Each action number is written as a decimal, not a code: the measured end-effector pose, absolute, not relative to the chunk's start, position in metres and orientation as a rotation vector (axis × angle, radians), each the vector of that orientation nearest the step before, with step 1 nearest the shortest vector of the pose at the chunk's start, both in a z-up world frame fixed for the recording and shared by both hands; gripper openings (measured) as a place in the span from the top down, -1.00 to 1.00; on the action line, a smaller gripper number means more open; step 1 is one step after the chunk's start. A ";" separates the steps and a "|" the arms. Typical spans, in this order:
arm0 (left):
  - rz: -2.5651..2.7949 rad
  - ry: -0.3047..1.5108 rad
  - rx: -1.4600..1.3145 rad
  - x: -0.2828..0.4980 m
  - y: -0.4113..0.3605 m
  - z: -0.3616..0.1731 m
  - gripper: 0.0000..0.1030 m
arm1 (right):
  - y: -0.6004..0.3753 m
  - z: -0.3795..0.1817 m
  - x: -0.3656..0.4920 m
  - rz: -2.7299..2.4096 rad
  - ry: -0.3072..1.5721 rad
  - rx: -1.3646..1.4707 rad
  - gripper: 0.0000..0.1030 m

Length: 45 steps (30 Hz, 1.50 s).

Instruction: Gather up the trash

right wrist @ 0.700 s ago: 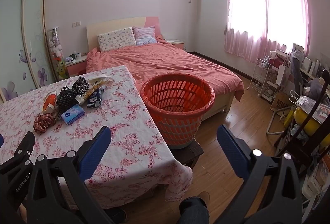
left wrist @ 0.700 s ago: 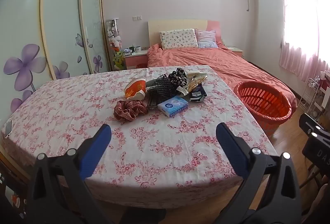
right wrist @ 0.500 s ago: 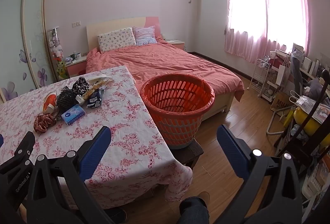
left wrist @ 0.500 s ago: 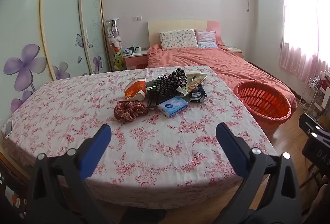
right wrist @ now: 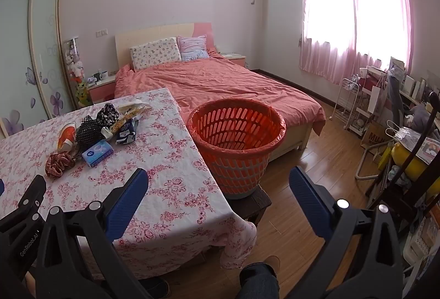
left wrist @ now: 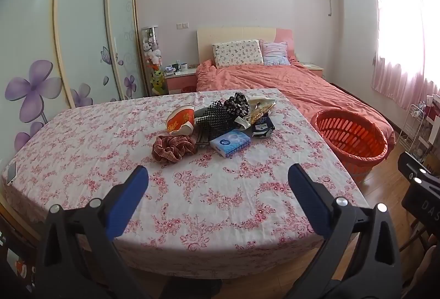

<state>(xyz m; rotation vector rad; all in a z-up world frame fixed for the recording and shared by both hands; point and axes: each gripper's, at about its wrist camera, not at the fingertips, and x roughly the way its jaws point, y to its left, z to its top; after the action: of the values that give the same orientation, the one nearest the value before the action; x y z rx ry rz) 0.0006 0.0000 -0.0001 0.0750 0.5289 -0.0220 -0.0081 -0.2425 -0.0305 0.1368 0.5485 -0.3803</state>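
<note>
Left gripper (left wrist: pixel 218 179) spread to full width, blue pads (left wrist: pixel 129 198) apart, nothing between them, nothing touched; hovering over the near edge of the tabletop (left wrist: pixel 82 161), tilted downward toward the floral cloth. Right gripper (right wrist: pixel 218 180) likewise fully spread and empty, poised past the table's right edge, aimed down at the orange basket (right wrist: pixel 236 150) on a low dark stool (right wrist: pixel 257 201) beside that edge

Trash heaped near the far edge of the tabletop, toward its far right corner: blue tissue pack (left wrist: pixel 230 143) nearest, red checked scrunchie (left wrist: pixel 173 147) to its left, orange-and-white cup (left wrist: pixel 180 121) tipped on its side behind that, black mesh piece (left wrist: pixel 216 116), dark floral scrunchie (left wrist: pixel 236 105), gold wrapper (left wrist: pixel 261 107) and dark blue packet (left wrist: pixel 262 127) crowded together, overlapping; edges between them hard to separate, dark strap under the mesh mostly covered. Small flat pale item at the left edge of the tabletop too small to identify

Basket rim partly cut by the tabletop's right edge in the left view. Hands gripping both tools out of frame; only a trouser leg (right wrist: pixel 258 281) and shoe tip low in the right view
</note>
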 end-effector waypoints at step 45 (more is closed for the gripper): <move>-0.021 0.524 0.076 0.000 0.000 0.000 -0.93 | -0.242 -0.033 -0.008 -0.379 0.549 0.139 -0.96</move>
<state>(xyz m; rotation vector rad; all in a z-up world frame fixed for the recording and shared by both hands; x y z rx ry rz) -0.0002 0.0001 0.0001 0.0758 0.5244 -0.0211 -0.0080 -0.2420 -0.0327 0.1389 0.5493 -0.3791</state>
